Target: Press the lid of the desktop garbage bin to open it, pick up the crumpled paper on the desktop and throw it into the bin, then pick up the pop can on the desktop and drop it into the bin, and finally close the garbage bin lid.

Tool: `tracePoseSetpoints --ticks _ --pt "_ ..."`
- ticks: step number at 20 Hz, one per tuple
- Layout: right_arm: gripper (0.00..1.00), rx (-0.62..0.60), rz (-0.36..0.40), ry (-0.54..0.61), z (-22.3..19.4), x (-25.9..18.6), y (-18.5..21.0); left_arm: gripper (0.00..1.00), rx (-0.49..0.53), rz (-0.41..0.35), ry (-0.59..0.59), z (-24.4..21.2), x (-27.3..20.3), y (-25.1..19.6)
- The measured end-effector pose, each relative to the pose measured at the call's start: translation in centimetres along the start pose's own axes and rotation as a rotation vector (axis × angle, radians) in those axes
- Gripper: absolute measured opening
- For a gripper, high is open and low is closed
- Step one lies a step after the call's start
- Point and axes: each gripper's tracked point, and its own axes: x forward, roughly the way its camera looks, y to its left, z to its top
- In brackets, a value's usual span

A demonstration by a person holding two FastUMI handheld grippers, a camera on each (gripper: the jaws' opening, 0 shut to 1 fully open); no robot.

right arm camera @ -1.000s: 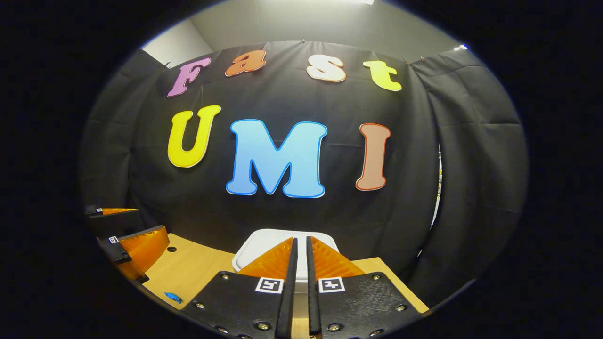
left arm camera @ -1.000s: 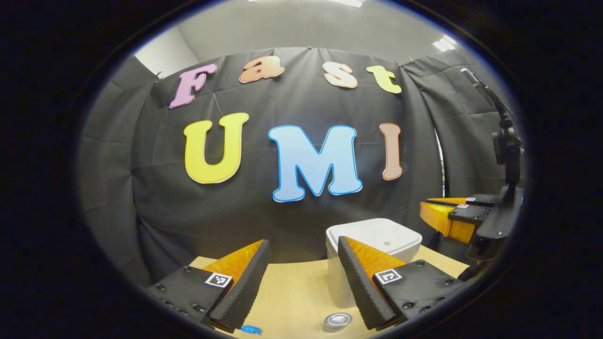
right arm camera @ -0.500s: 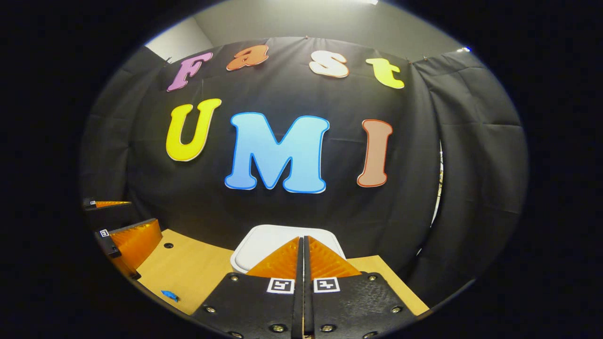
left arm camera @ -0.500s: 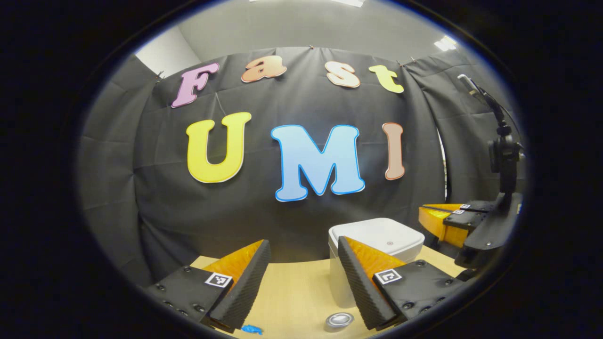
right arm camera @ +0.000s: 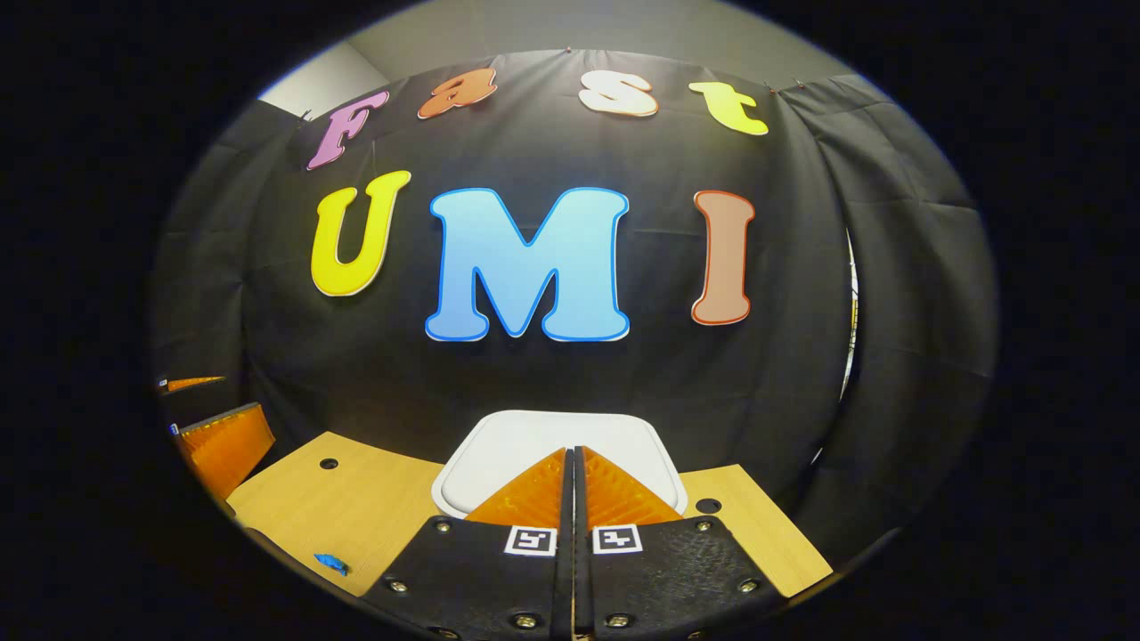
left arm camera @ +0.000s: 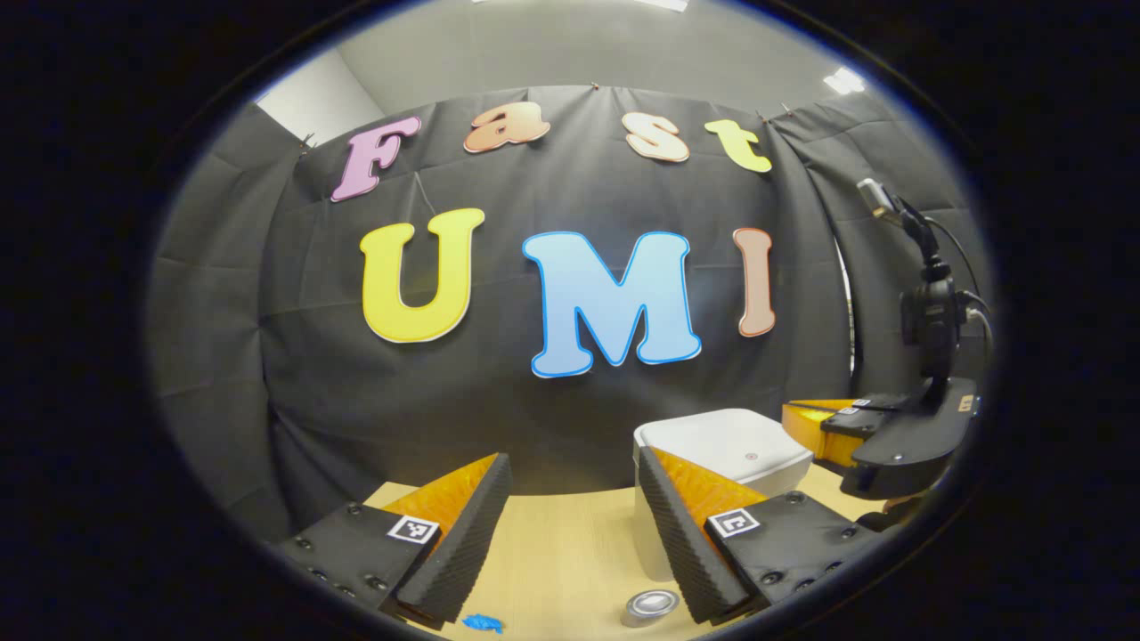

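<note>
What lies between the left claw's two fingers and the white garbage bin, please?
In the left gripper view, the left claw frames bare wooden desktop, with the pop can standing near its right finger; the garbage bin rises just behind that finger.

I'm working in a recording booth inside an office-like room: black cloth wall (left arm camera: 552, 418) pinned up around a pale wooden desktop (right arm camera: 356, 507), plain grey wall and ceiling light panels (left arm camera: 842, 82) above
</note>
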Motion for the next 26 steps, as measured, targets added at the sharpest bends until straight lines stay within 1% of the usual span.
tracePoseSetpoints --ticks 5,10,14,18,19,21,22,23,26 --pt "0.01 -0.006 0.016 0.058 -2.1 1.9 0.4 0.96 0.001 0.023 0.011 -0.5 0.3 1.2" --pt "0.01 0.0 0.031 0.098 -3.7 2.7 1.0 0.96 -0.001 0.043 0.019 -0.9 0.5 1.9" --pt "0.01 0.006 0.033 0.099 -3.7 2.9 0.9 0.96 -0.012 0.047 0.03 -1.3 0.8 2.0" --pt "0.01 -0.024 0.034 0.104 -4.0 2.8 1.0 0.97 -0.027 0.045 0.041 -1.7 0.9 2.0" --pt "0.01 -0.023 0.036 0.101 -4.0 2.8 1.0 0.94 -0.029 0.045 0.042 -1.7 0.8 2.0" --pt "0.01 -0.014 0.036 0.102 -4.1 2.8 1.0 0.94 -0.031 0.046 0.043 -1.7 0.7 2.0" --pt "0.01 -0.013 0.035 0.103 -4.1 2.8 1.1 0.97 -0.031 0.048 0.043 -1.7 0.7 2.1" --pt "0.01 -0.017 0.033 0.097 -4.2 2.7 1.0 0.94 -0.033 0.048 0.042 -1.7 0.5 2.1" --pt "0.01 -0.029 0.024 0.094 -4.3 2.8 0.8 0.94 -0.038 0.049 0.042 -1.7 0.3 2.2"
